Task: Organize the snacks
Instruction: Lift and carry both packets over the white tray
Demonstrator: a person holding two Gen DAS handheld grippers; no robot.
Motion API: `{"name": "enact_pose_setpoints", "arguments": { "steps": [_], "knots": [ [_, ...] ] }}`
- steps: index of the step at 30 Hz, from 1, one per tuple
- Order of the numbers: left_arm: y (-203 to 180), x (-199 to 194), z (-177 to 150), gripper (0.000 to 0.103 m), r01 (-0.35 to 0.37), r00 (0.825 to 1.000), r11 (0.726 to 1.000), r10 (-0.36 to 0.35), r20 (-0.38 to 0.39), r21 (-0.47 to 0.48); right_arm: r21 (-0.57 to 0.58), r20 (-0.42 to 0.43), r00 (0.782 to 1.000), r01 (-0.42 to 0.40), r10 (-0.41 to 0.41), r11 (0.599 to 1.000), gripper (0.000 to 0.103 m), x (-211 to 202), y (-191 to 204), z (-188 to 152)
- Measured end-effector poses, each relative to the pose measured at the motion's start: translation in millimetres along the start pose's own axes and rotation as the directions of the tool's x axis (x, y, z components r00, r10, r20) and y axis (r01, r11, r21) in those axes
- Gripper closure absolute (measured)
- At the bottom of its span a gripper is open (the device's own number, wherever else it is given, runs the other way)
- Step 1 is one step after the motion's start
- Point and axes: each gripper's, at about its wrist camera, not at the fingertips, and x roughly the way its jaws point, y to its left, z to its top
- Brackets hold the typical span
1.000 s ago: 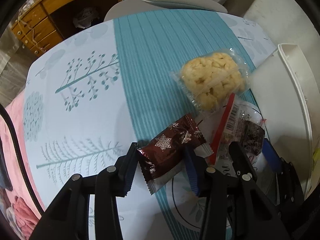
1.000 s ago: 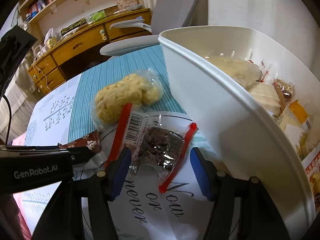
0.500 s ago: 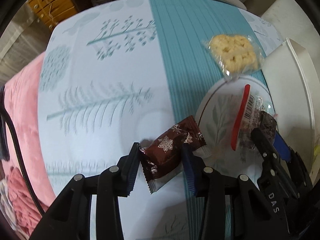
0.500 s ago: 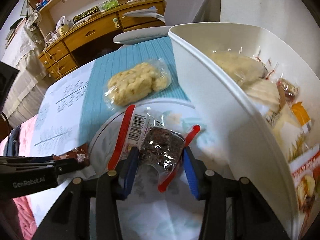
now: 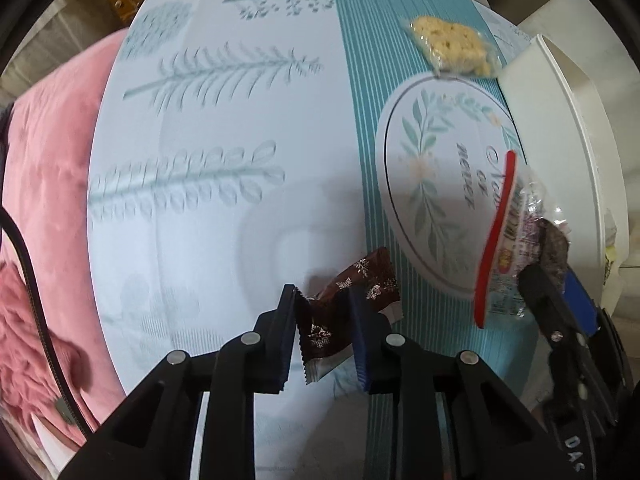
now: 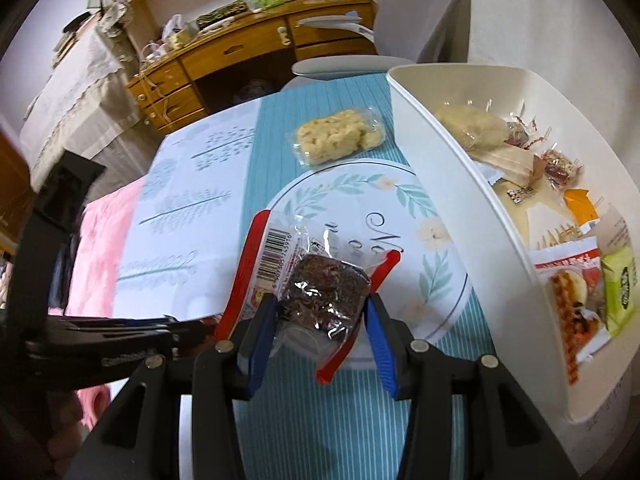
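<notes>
My left gripper (image 5: 322,300) points down over the tablecloth, its jaws closing on a brown snowflake-print snack pack (image 5: 368,280) that is pinched between the pads and hangs clear of the cloth. My right gripper (image 6: 320,304) is shut on a clear, red-edged pack of dark snack (image 6: 320,284), held above the round "Now or never" print (image 6: 360,184). In the left wrist view that pack (image 5: 516,240) and the right gripper (image 5: 560,276) show at the right. A clear pack of yellow puffed snack (image 6: 338,136) lies on the teal stripe beside the white bin (image 6: 440,184).
The white bin's far side holds several wrapped snacks (image 6: 568,240). A pink blanket (image 5: 44,200) hangs off the table's left edge. A wooden desk (image 6: 224,60) and a grey chair seat (image 6: 340,66) stand beyond the far end.
Both grippers have closed on their packs and lifted them off the cloth. The left one has drawn back from the yellow snack; the right one has risen beside the bin.
</notes>
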Motion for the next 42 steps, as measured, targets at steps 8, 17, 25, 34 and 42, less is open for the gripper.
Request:
{"name": "enact_pose_setpoints", "arguments": {
  "steps": [8,17,25,34,42],
  "knots": [
    [-1,-23,-52,0.083,0.093,0.995,0.993,-0.089,0.048,-0.07,-0.049,-0.011,0.995,-0.104,0.103,0.993,0.058,-35,-7,-8],
    [-22,-50,-80,0.084,0.19,0.969,0.966,-0.156,0.191,-0.174,-0.124,-0.063,0.975,-0.218,0.212,0.968,0.058,-61,-40,-21],
    [-72,-71,-97,0.085,0.251,0.934,0.938,-0.17,0.316,-0.239,-0.176,-0.025,0.957,-0.289,0.289,0.941,0.058,-96,-95,-11],
    [-148,-98,-90,0.086,0.3,0.872,0.935,-0.187,0.452,-0.192,-0.198,0.049,0.953,-0.283,0.297,0.939,0.058,-128,-168,5],
    [-217,-110,-68,0.086,0.294,0.849,0.95,-0.211,0.485,-0.102,-0.208,0.089,0.961,-0.239,0.262,0.948,0.058,-141,-224,19]
  ]
}}
